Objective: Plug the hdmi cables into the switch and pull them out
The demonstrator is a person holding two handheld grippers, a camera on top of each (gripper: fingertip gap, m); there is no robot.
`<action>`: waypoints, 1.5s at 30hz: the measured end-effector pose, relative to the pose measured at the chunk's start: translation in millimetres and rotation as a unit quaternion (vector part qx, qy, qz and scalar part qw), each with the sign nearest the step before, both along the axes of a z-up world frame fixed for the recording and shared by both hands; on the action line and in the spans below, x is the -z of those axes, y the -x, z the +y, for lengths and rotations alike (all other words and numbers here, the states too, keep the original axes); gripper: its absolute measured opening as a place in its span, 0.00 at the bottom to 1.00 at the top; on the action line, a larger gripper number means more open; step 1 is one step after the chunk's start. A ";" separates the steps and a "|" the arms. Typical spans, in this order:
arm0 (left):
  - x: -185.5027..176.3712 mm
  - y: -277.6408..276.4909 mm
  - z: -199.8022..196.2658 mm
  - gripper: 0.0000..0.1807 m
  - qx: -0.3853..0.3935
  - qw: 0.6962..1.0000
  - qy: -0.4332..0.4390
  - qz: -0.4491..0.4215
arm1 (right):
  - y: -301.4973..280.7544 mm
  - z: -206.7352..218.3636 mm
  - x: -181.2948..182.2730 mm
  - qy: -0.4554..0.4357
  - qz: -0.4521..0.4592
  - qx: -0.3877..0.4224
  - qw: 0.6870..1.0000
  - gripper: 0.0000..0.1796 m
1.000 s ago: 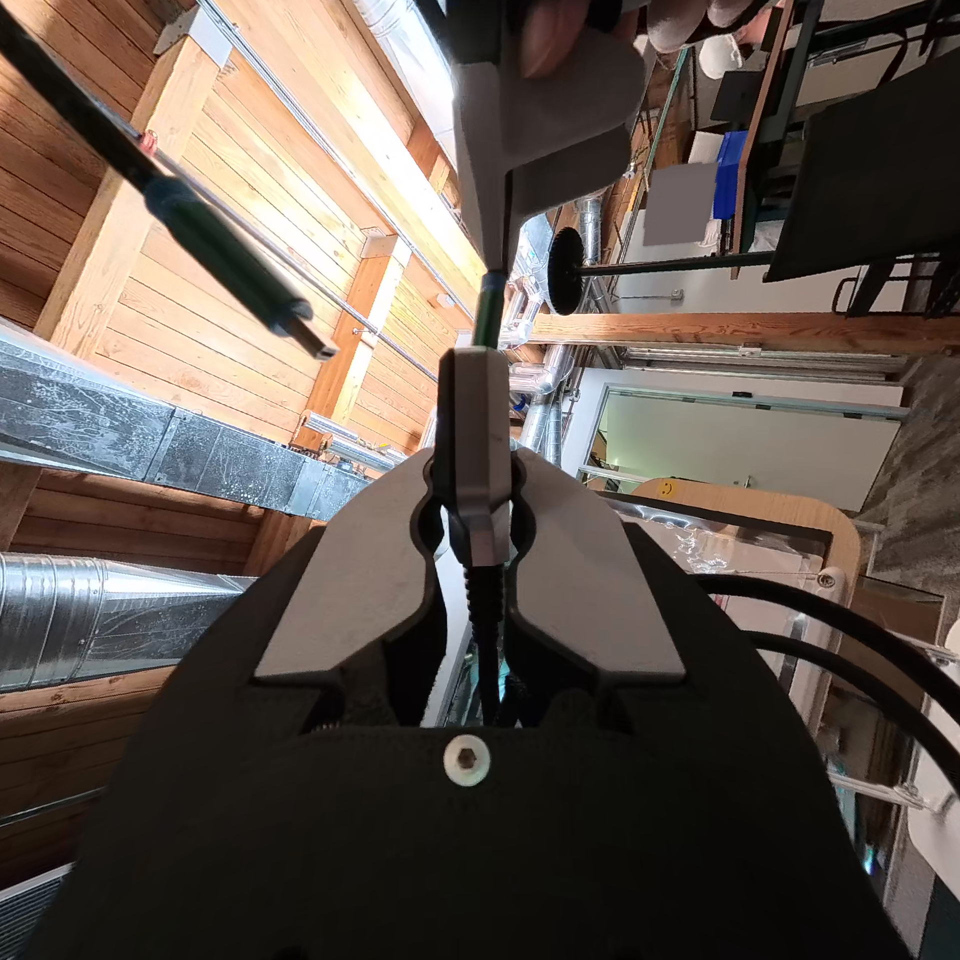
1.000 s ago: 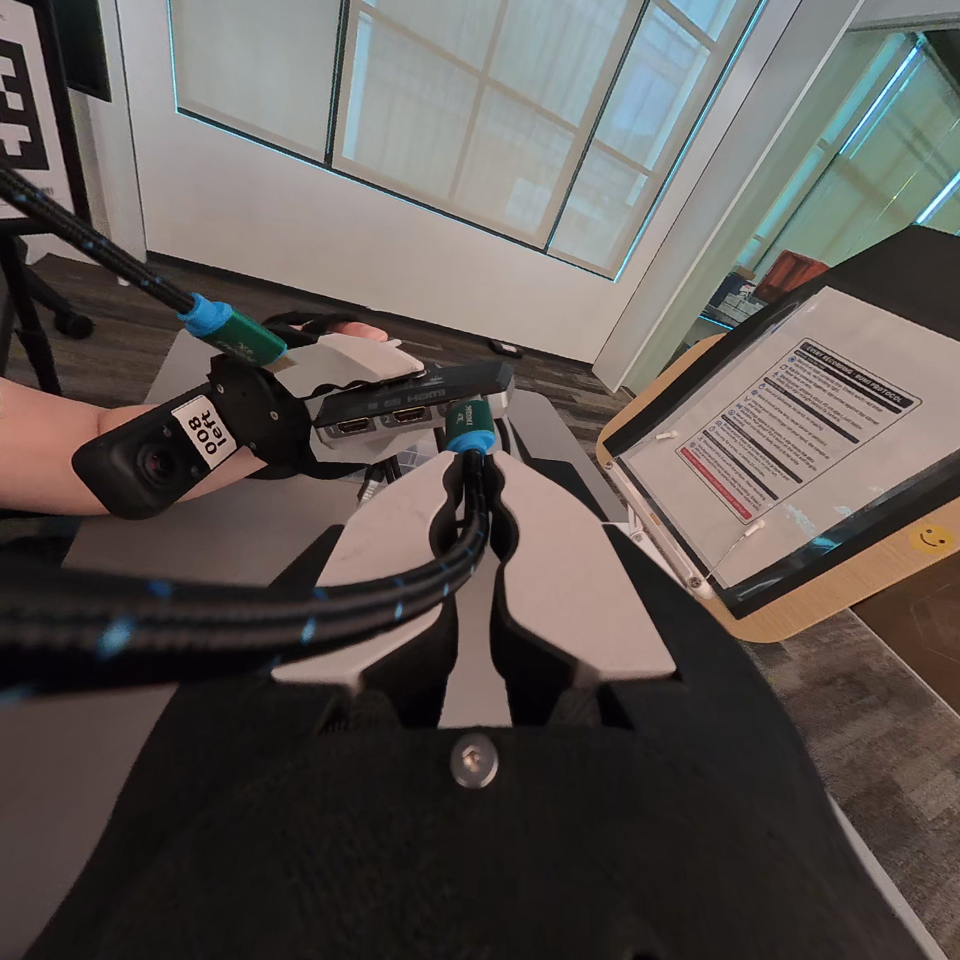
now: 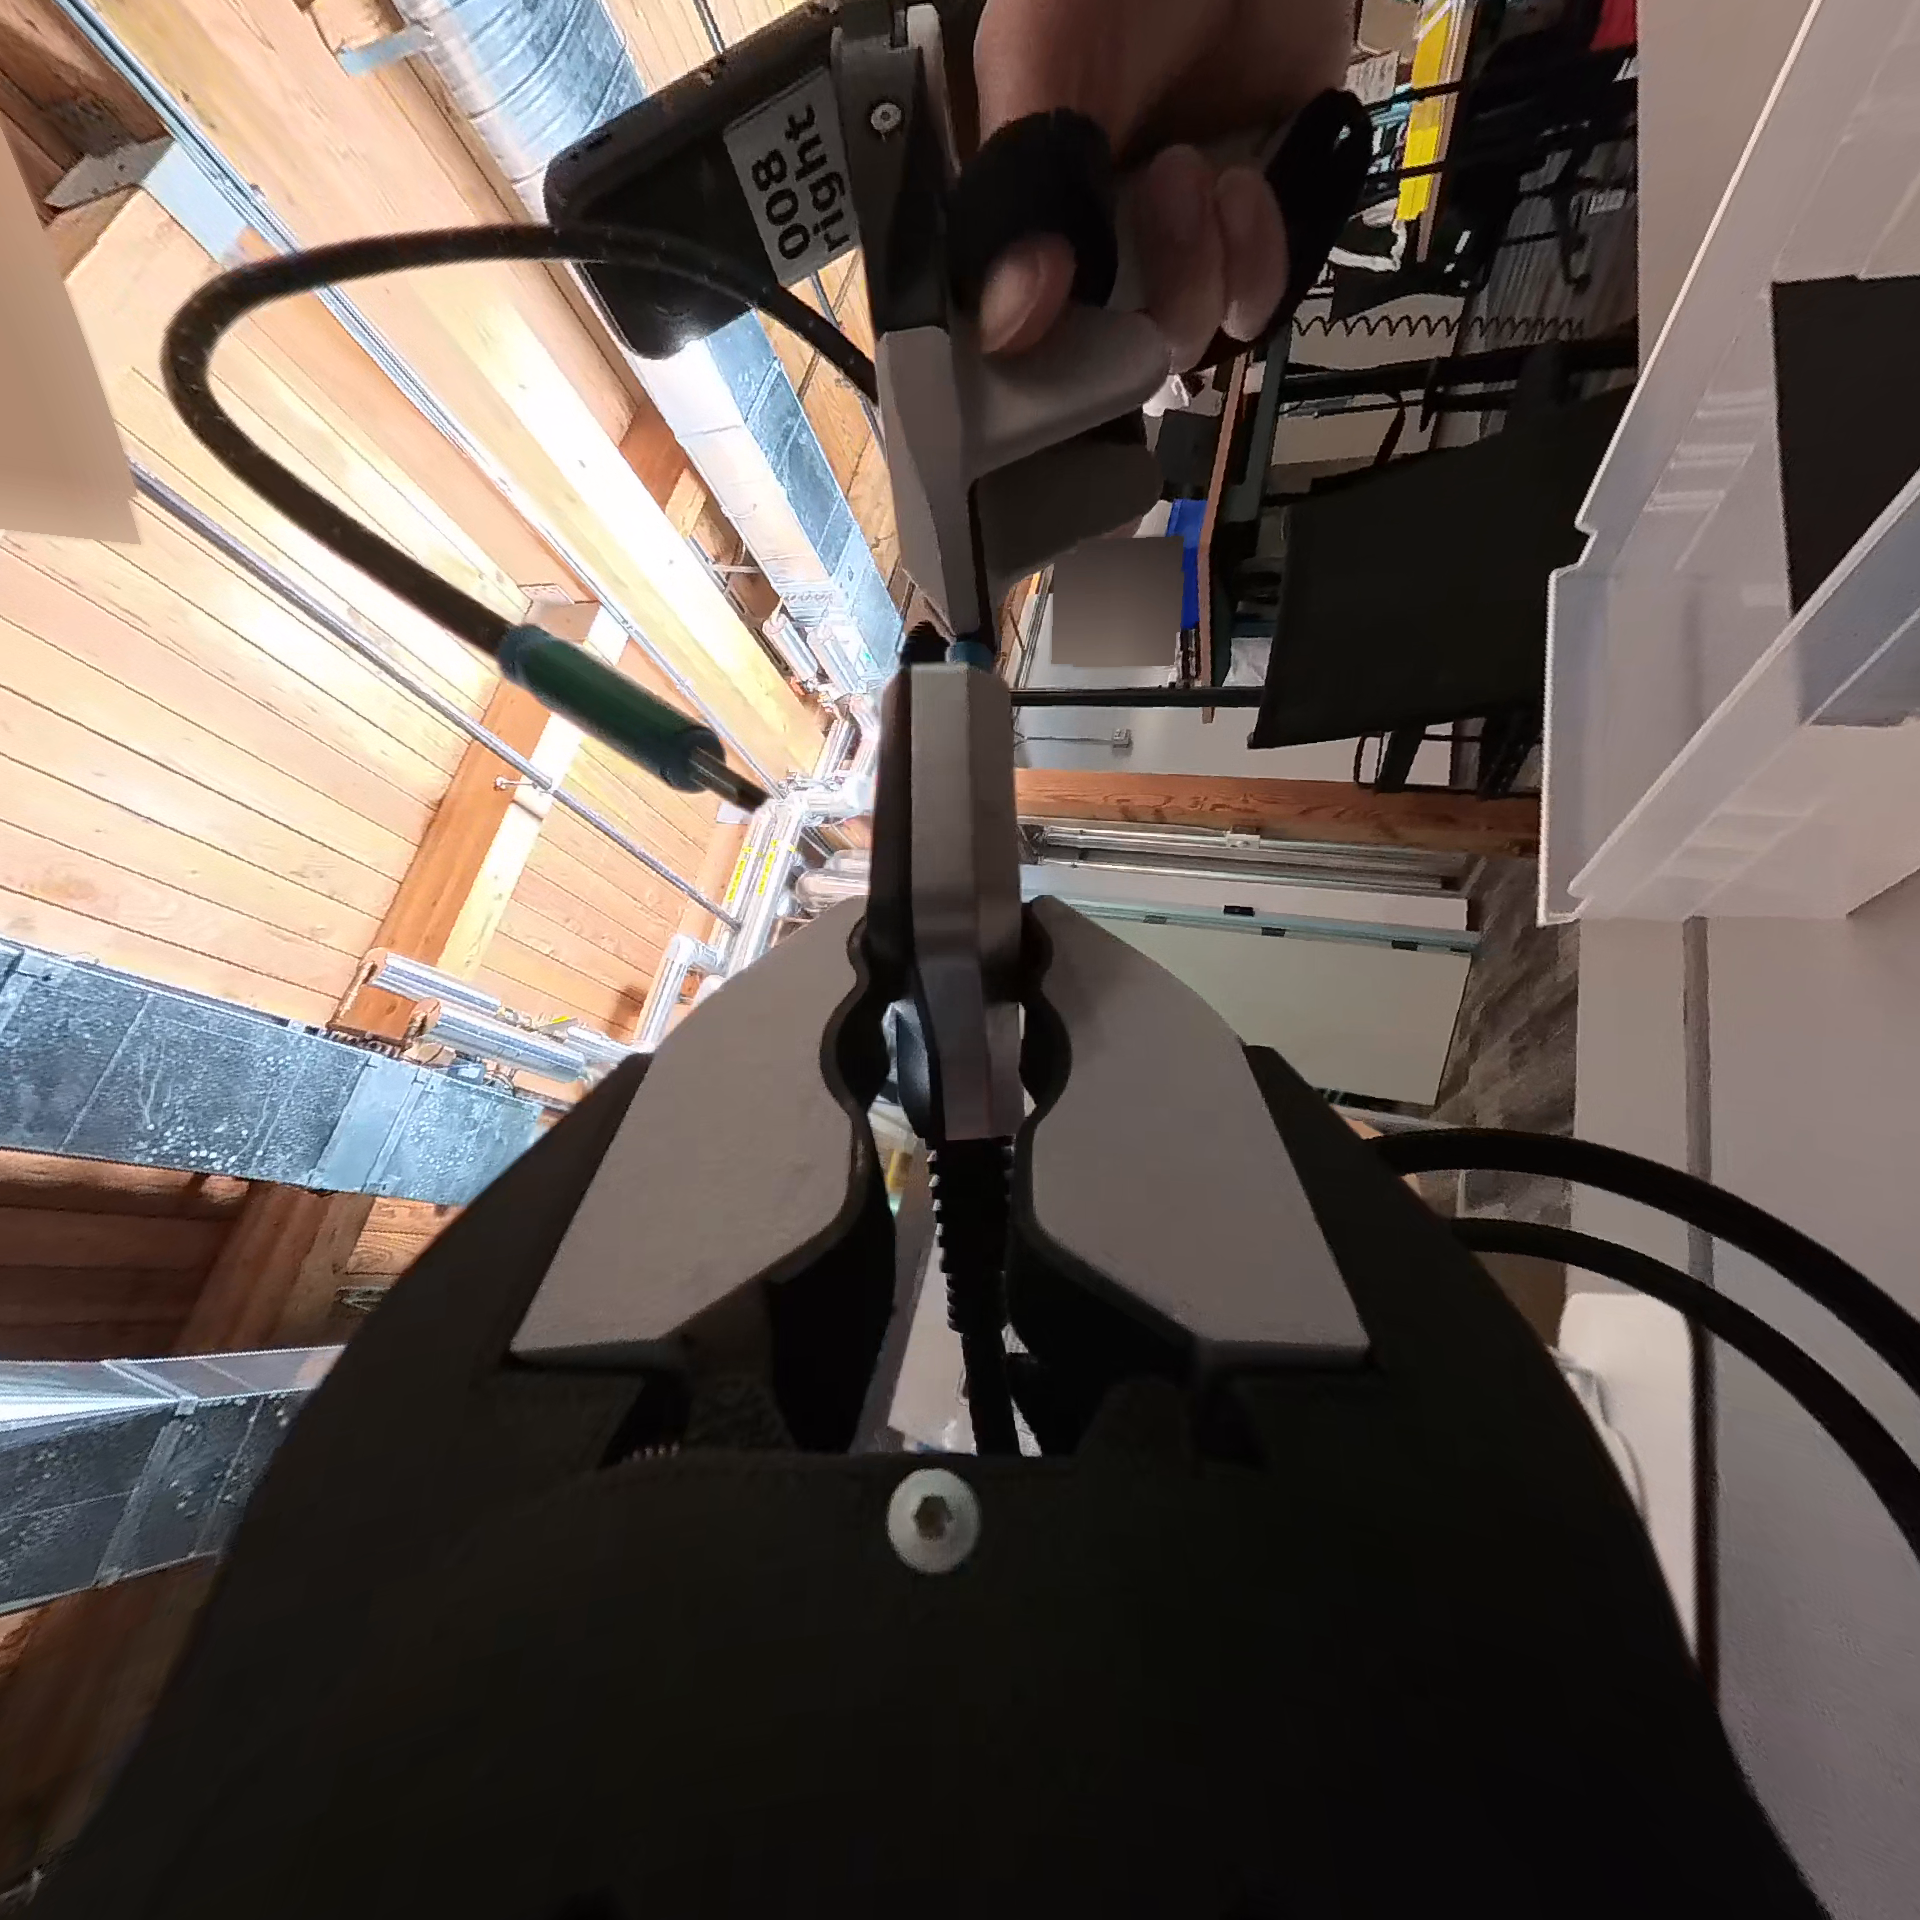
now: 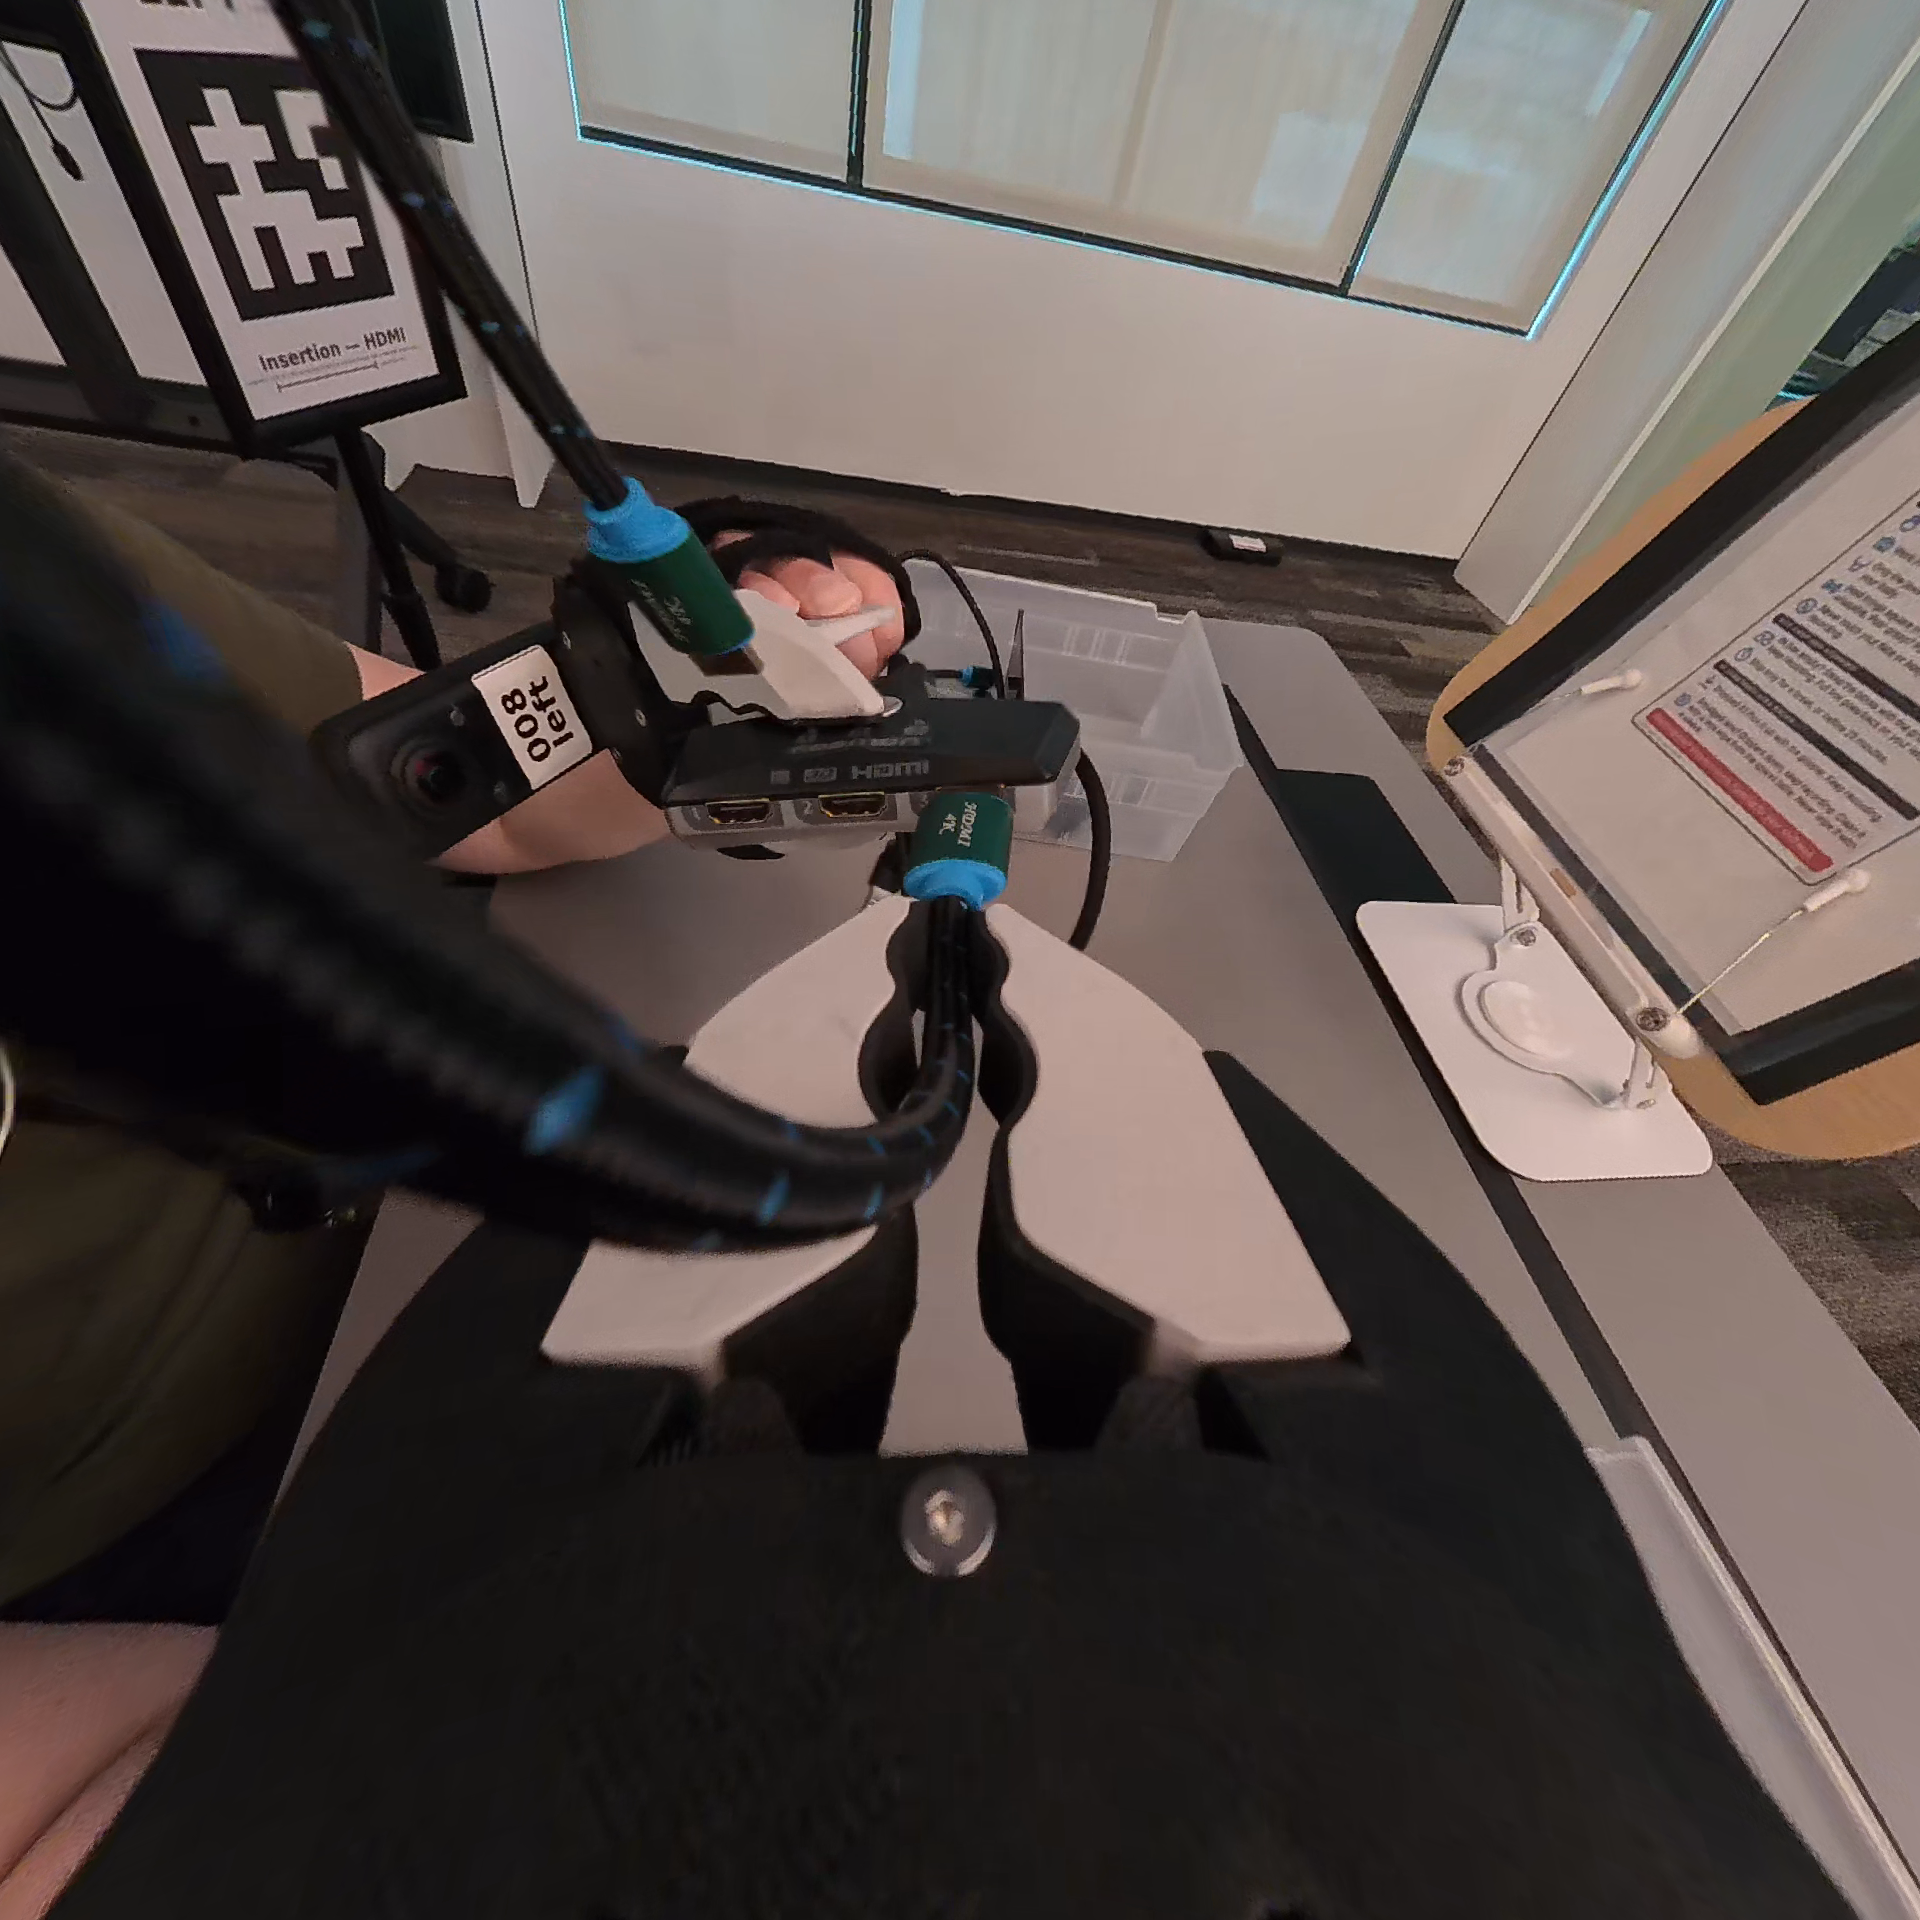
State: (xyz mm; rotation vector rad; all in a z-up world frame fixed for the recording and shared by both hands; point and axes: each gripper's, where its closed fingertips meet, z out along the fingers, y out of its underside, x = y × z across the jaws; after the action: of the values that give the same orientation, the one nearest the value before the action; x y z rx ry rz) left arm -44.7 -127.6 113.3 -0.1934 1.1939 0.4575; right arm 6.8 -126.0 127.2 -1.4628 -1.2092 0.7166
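My left gripper [image 3: 945, 935] is shut on the dark HDMI switch [image 3: 940, 831], seen edge-on, and holds it above the table. In the right wrist view the switch [image 4: 883, 743] shows two empty ports [image 4: 740, 810] on its left. A green HDMI plug [image 4: 958, 831] sits in the right-hand port. My right gripper [image 4: 945, 935] is shut on that plug's braided cable [image 4: 935, 1070] just behind the plug. A second green plug [image 4: 675, 592] hangs loose over the left gripper [image 4: 821, 686]. It also shows in the left wrist view [image 3: 623, 717], left of the right gripper [image 3: 961, 592].
A clear plastic bin [image 4: 1101, 686] stands on the grey table [image 4: 1247, 987] behind the switch. A framed sheet on a white stand [image 4: 1527, 1049] is at the right. A sign board on a stand [image 4: 281, 208] is at the far left. The switch's black lead [image 4: 1091, 862] curls below it.
Both grippers have shifted and tilted together, still holding the switch and the cable. The plugged cable stays in its port. The loose green plug has swung closer to the switch.
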 end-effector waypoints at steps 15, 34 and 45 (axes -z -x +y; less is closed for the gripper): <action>16.7 -18.3 -13.6 0.11 0.029 0.997 0.048 0.052 | -16.6 -9.7 17.4 0.040 -0.018 -0.030 0.999 0.04; 17.9 -15.9 -28.4 0.11 0.116 0.980 0.133 0.089 | -10.7 -12.9 22.4 0.085 0.012 -0.097 0.992 0.00; 19.8 -15.1 -34.6 0.11 0.136 0.975 0.141 0.102 | -8.4 -13.3 27.9 0.111 0.008 -0.107 0.988 0.00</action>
State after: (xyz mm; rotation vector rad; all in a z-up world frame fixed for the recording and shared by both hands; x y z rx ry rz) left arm -29.7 -162.2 93.4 -0.2264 1.4621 0.0668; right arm 15.2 -139.3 99.2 -1.5174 -1.3207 1.0346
